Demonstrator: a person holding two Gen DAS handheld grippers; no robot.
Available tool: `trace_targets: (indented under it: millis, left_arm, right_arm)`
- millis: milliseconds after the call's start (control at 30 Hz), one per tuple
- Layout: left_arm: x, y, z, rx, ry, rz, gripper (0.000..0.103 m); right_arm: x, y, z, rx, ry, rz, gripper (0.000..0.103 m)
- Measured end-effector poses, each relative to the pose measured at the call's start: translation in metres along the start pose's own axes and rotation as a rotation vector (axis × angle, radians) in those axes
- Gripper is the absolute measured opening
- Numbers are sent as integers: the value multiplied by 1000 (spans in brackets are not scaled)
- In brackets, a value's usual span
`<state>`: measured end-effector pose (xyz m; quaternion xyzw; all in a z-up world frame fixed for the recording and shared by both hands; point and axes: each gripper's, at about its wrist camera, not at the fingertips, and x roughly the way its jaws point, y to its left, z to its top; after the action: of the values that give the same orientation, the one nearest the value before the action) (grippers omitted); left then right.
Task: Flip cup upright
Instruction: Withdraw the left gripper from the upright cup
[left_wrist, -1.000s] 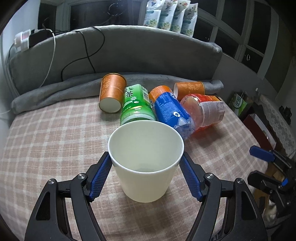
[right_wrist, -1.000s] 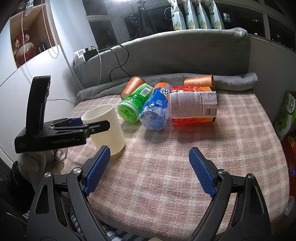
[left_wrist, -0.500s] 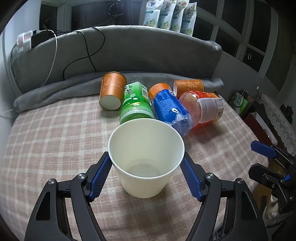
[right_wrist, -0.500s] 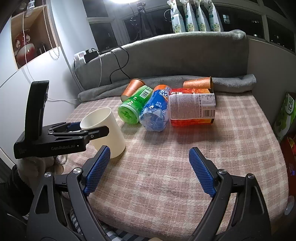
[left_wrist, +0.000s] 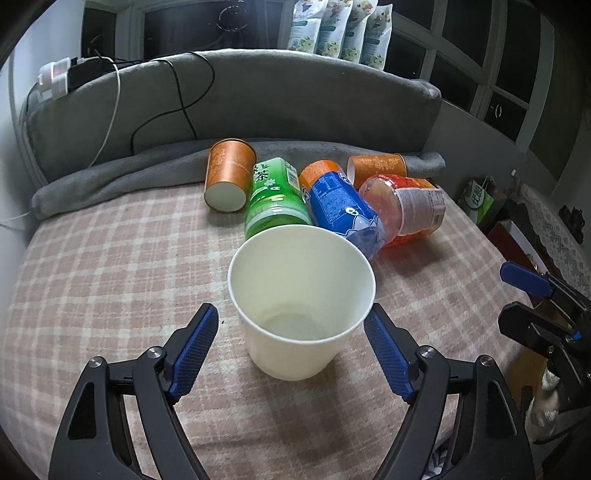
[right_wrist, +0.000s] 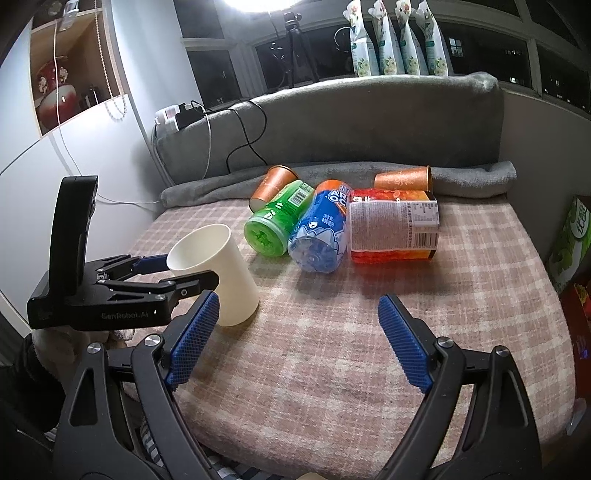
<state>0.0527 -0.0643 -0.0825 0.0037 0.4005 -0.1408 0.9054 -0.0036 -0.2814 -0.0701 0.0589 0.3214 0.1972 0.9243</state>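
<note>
The white cup (left_wrist: 301, 306) hides the green bottle's (left_wrist: 275, 201) base; bottle label print is too small to read.

Black angular frames with silver screws and blue ribbed pads are seen on the left claw (left_wrist: 291, 343) and right claw (right_wrist: 299, 339); "GenRobot.AI" is printed in white on the left.

Cream-white cup (left_wrist: 301, 302); pink-and-white plaid cloth (left_wrist: 110, 266); green bottle (left_wrist: 275, 201); blue bottle (left_wrist: 341, 212) (orange cap); grey blanket (left_wrist: 122, 173); blue-padded black left gripper (left_wrist: 295, 347).

Empty cream paper cup (left_wrist: 301, 306), upright
</note>
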Motion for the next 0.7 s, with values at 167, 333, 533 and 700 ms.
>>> trace_targets:
  millis: [167,333,533,700]
  left_arm:
    - [-8,4,-4,-4,-11,-2,81]
    - [-23,9,-11,-10,-32,9,81]
    - [-46,21,-21,-32,-78,46,81]
    - [-76,32,-24,-66,-201,119,81]
  right_arm:
    - [-1,4,4,-3,-26,-5,91]
    - [-2,10,10,-7,-67,-40,91]
    - [-3,22,16,-42,-123,-122,92]
    - [-5,30,21,-63,-167,-179,92]
